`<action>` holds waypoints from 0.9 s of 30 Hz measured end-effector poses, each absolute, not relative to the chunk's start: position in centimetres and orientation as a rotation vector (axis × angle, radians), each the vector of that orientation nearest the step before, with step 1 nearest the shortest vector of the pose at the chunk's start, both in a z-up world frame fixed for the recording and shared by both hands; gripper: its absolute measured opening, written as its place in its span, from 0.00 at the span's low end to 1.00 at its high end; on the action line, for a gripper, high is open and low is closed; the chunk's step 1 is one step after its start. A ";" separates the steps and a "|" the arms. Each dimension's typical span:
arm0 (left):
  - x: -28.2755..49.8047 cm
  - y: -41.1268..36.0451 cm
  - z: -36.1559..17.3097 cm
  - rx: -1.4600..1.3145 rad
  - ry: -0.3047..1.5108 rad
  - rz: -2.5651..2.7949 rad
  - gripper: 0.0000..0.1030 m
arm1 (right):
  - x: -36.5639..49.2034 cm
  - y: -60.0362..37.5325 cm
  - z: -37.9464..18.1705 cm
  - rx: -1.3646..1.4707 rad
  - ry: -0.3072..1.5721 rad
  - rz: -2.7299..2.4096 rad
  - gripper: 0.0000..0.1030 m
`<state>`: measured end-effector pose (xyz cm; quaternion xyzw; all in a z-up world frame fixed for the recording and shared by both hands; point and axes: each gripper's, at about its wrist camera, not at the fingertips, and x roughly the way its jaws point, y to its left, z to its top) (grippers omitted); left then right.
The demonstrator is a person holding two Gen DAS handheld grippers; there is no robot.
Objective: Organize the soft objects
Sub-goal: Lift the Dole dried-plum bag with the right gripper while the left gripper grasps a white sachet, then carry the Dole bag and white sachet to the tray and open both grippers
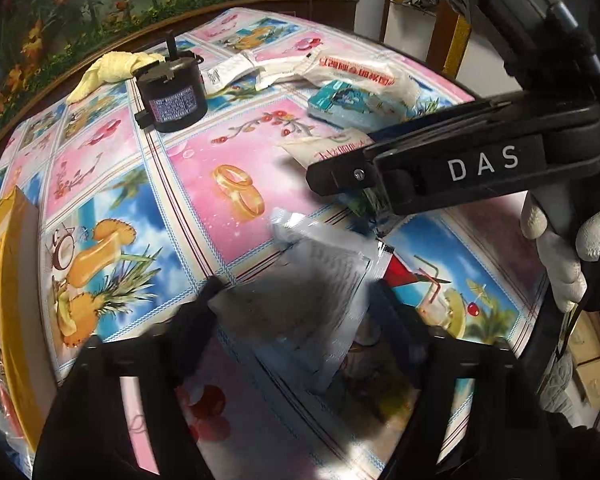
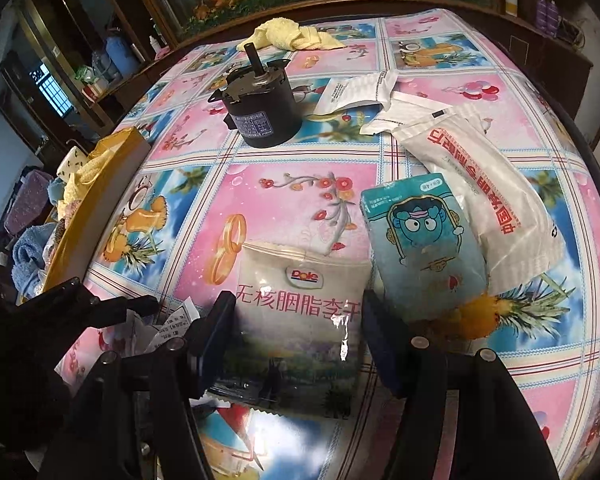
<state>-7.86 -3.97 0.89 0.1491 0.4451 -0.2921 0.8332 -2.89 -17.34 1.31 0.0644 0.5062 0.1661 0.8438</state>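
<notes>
My left gripper [image 1: 296, 300] is shut on a silver foil pouch [image 1: 300, 308], which spans the gap between its two fingers and looks blurred. In the right wrist view that gripper [image 2: 112, 300] sits low on the left with the crumpled pouch [image 2: 168, 324] at its tips. My right gripper [image 2: 296, 320] is shut on a white Dole pouch [image 2: 300, 300], gripped by its two side edges above the table. From the left wrist view, one of its fingers [image 1: 340, 174] reaches in from the right with the pouch [image 1: 324, 148] behind it.
On the patterned tablecloth [image 2: 292, 208] lie a teal tissue pack [image 2: 424, 240], a white pack with red print [image 2: 496, 200], white sachets [image 2: 356, 92], a black motor [image 2: 260, 108] and a yellow towel [image 2: 292, 36]. A yellow box [image 2: 100, 184] of soft things stands at the left edge.
</notes>
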 end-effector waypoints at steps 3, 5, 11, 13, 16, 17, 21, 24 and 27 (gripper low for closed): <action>-7.8 -3.0 1.3 0.253 0.962 -0.622 0.25 | -3.3 -17.8 1.4 0.162 1.062 0.351 0.60; -7.7 -2.4 1.4 0.205 0.970 -0.616 0.24 | -3.6 -17.9 1.4 0.177 1.058 0.354 0.58; -9.1 1.1 3.2 0.013 0.954 -0.615 0.24 | -4.3 -17.7 1.7 0.246 1.048 0.393 0.56; -9.9 2.8 4.2 -0.041 0.933 -0.607 0.24 | -4.5 -17.3 2.1 0.270 1.037 0.415 0.56; -11.2 6.3 6.0 -0.105 0.895 -0.560 0.24 | -4.7 -16.2 3.0 0.279 1.012 0.451 0.56; -11.5 7.5 6.5 -0.122 0.886 -0.538 0.24 | -4.8 -15.6 3.4 0.279 1.004 0.470 0.56; -12.5 12.9 7.7 -0.158 0.843 -0.393 0.24 | -4.9 -12.6 4.5 0.267 0.988 0.540 0.56; -12.6 16.6 7.7 -0.191 0.828 -0.291 0.24 | -4.7 -9.6 5.0 0.260 0.995 0.605 0.56; -12.2 19.5 7.2 -0.213 0.821 -0.194 0.24 | -4.3 -6.3 5.5 0.241 1.006 0.658 0.56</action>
